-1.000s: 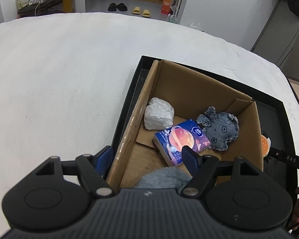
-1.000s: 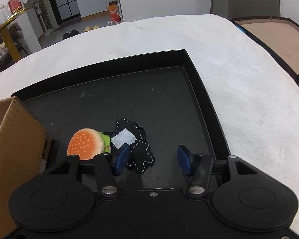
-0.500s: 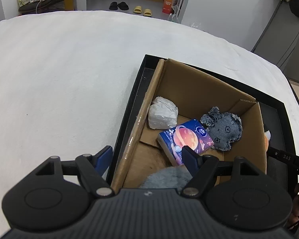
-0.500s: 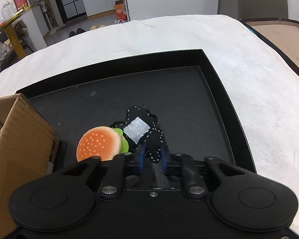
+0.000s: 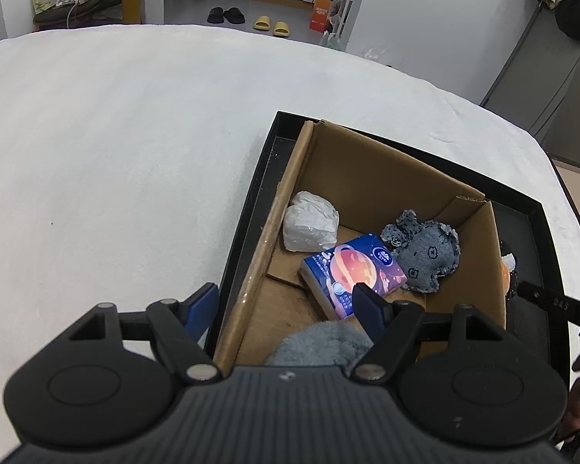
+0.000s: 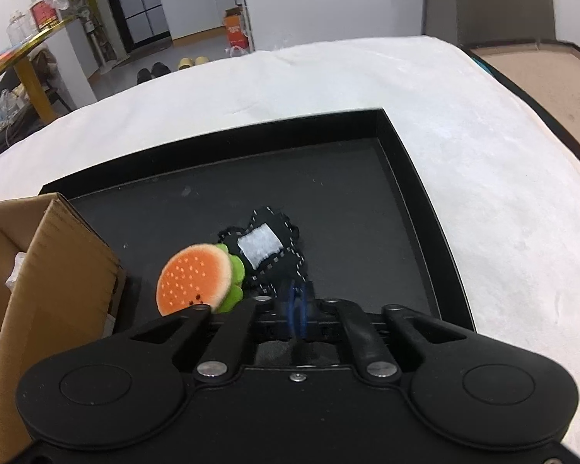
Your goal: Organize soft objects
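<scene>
In the right wrist view my right gripper (image 6: 297,301) is shut on the near edge of a black stitched soft toy with a white patch (image 6: 266,255) and holds it lifted over the black tray (image 6: 406,178). An orange burger plush (image 6: 195,278) hangs against the black toy. In the left wrist view my left gripper (image 5: 286,301) is open and empty above the near end of the cardboard box (image 5: 367,166). The box holds a white wad (image 5: 309,224), a blue tissue pack (image 5: 353,270), a denim plush (image 5: 425,255) and a grey fluffy item (image 5: 321,342).
The box stands in the left part of the black tray on a white padded table (image 5: 116,135). The box's corner shows at the left of the right wrist view (image 6: 54,270). A second brown-lined tray (image 6: 541,73) lies at the far right.
My right gripper closed on the black stitched toy and lifted it; the burger plush rose with it. My left gripper drew back slightly above the box.
</scene>
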{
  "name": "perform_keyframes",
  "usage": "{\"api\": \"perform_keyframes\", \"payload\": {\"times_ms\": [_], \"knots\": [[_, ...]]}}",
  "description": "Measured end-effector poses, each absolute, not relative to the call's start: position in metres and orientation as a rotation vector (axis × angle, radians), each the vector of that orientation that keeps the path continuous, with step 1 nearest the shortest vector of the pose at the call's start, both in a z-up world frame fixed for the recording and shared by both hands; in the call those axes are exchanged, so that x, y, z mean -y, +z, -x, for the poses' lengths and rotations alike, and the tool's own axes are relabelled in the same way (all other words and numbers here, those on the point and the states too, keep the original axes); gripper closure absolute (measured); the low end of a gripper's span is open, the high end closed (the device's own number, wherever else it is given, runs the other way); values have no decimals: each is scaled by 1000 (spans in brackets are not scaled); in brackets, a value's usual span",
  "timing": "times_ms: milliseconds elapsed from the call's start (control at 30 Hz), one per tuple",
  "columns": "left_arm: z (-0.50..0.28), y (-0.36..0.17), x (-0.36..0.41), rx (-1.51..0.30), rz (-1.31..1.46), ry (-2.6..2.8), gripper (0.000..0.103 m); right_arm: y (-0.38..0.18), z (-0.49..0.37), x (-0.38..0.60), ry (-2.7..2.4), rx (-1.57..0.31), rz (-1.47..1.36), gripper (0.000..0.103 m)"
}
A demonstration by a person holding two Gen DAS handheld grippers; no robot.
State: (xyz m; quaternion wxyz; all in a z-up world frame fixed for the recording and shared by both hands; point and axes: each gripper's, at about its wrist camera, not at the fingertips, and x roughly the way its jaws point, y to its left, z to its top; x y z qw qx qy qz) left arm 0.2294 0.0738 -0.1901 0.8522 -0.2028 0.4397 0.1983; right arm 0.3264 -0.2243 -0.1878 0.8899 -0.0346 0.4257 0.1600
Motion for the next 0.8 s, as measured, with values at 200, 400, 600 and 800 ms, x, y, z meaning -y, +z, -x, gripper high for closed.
{"api": "perform_keyframes", "payload": {"times_ms": [200,400,600,800], "knots": [[-229,-188,-78,-917,435,435,29,-183,-339,217,324,-859,80,68],[-232,-192,-77,-932,429,425,28,-188,-358,215,313,-876,26,55],[-232,-193,-81,-932,435,431,29,-199,-361,201,332,-930,24,55],[-230,-193,-83,-930,445,429,28,-195,-358,196,329,-934,28,78]]}}
